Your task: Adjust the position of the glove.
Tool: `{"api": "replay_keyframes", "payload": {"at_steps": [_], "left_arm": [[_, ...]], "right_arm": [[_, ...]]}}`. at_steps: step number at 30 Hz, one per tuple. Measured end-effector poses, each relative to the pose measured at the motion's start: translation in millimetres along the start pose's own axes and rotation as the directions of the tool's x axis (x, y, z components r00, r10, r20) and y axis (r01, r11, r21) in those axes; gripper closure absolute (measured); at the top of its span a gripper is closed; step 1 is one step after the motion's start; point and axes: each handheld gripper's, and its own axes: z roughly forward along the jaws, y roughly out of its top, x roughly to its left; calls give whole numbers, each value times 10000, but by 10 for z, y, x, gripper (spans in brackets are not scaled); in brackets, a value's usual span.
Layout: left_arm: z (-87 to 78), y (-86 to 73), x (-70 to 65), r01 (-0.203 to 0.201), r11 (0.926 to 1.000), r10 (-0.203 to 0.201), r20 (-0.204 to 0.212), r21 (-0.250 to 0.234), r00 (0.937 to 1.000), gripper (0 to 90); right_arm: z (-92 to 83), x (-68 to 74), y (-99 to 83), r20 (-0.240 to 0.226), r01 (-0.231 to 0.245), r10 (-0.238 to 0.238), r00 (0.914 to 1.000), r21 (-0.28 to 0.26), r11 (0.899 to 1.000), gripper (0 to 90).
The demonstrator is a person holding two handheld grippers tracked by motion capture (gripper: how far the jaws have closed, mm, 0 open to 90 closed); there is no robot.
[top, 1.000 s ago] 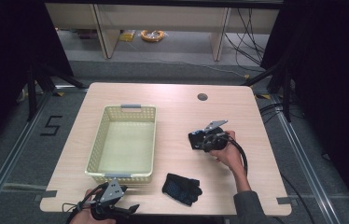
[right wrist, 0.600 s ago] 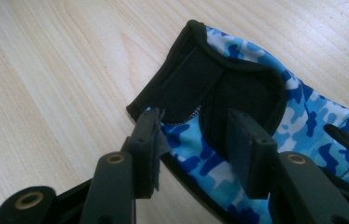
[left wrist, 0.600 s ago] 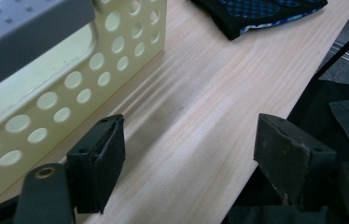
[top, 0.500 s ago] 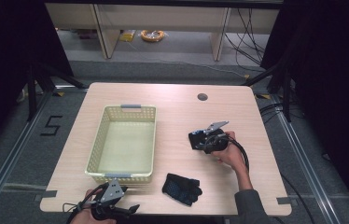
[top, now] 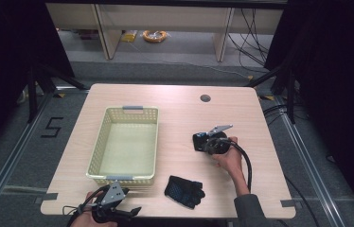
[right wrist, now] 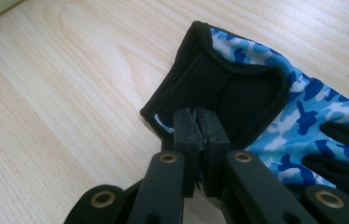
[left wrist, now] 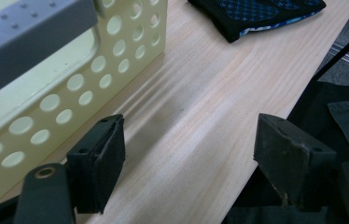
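A blue camouflage glove [right wrist: 275, 100] with a black cuff lies on the wooden table [top: 180, 118]. My right gripper [right wrist: 200, 123] has just been closing and is now shut, with the glove's cuff edge pinched between its pads. In the high view that gripper [top: 198, 142] sits right of the table's middle, over the dark glove [top: 196, 137]. A second dark glove [top: 184, 190] lies near the front edge and also shows at the top of the left gripper view [left wrist: 256, 11]. My left gripper [left wrist: 189, 149] is open and holds nothing. It sits at the front left edge [top: 130, 210], just in front of the basket.
A pale yellow perforated basket [top: 98, 142] with grey handles stands on the left half of the table, and its front wall [left wrist: 130, 42] is close to my left gripper's left jaw. A round cable hole [top: 205, 98] is near the table's far edge.
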Motion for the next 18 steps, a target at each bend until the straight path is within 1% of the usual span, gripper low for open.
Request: {"api": "replay_keyframes", "payload": {"at_steps": [1, 2, 3, 4, 5, 6, 7, 8, 9, 10, 11, 12, 14, 16, 17, 18], "left_arm": [[0, 0, -1, -1, 10000, 1, -15, -27, 10000, 247], [0, -2, -6, 68, 10000, -68, 1, -32, 10000, 247], [2, -6, -10, 187, 9998, -187, -30, 6, 9998, 247], [-3, -6, -10, 151, 9999, -151, -16, 26, 9999, 247], [-4, -4, -9, 93, 10000, -93, -5, 17, 10000, 247], [-9, 0, 2, -134, 9999, 134, -13, 36, 9999, 247], [-8, 0, 1, -115, 9999, 115, -9, 39, 9999, 247], [-8, 0, 2, -111, 9999, 111, -11, 37, 9999, 247], [-1, -6, -11, 164, 9999, -164, -12, 37, 9999, 247], [-1, -5, -11, 154, 9999, -154, -6, 32, 9999, 247], [-2, -4, -11, 165, 9999, -165, -17, 18, 9999, 247], [-9, 2, -2, -8, 10000, 8, -9, 3, 10000, 247], [-12, 6, 1, -20, 10000, 20, -30, 18, 10000, 247], [-6, 10, 4, -42, 10000, 42, -17, 12, 10000, 247], [-2, 8, -4, 142, 9999, -142, -42, 39, 9999, 247], [-3, 16, -4, 62, 10000, -62, -31, 10, 10000, 247]], "right_arm": [[-20, 10, 7, 14, -150, 150, 9999, 142, 9998, 892], [-21, 23, 7, 89, -260, 259, 9996, 62, 9996, 893], [1, 38, -4, 83, -425, 427, 9991, -268, 9987, 893], [-32, 38, 1, 111, -346, 345, 9993, 62, 9994, 893], [-13, 44, -11, 203, -405, 414, 9989, -406, 9984, 893], [-63, 47, 7, 207, -431, 431, 9989, 18, 9991, 893], [-76, 42, 7, 242, -327, 330, 9992, -115, 9994, 893], [-101, 55, 14, 190, -496, 500, 9986, -182, 9986, 893], [-117, 57, 16, 193, -488, 494, 9986, -310, 9983, 893], [-114, 48, 8, 320, -324, 342, 9989, -575, 9978, 893], [-151, 29, 16, 307, -114, 132, 9994, -559, 9984, 893], [-146, 47, 6, 288, -421, 450, 9986, -954, 9945, 893], [-231, 51, 19, 271, -408, 434, 9987, -897, 9951, 893], [-274, 44, 33, 309, -245, 282, 9991, -1132, 9933, 893], [-319, 52, 38, 287, -303, 329, 9990, -866, 9958, 893], [-342, 69, 45, 271, -488, 517, 9983, -978, 9940, 893]]}}
